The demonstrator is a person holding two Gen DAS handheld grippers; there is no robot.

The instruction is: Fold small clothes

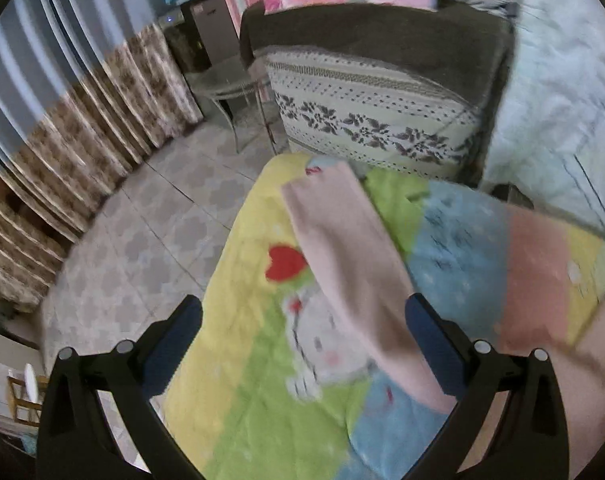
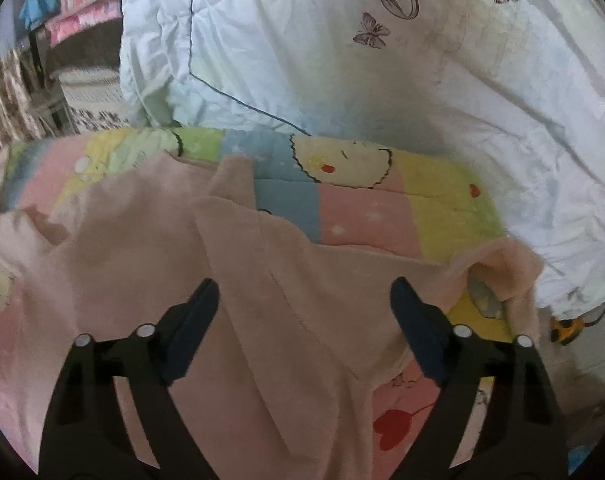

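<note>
A pale pink small garment lies rumpled on a colourful patchwork cartoon blanket. One long pink part of the garment stretches across the blanket in the left wrist view. My left gripper is open and empty above the blanket, its right finger beside the pink strip. My right gripper is open and empty just above the garment's middle, with a seam running between the fingers. A curled pink edge lies to the right.
A large pale blue quilt lies behind the blanket. A mattress with a dark cover stands beyond, with a small wicker table and curtains on the left over tiled floor. An orange object lies at right.
</note>
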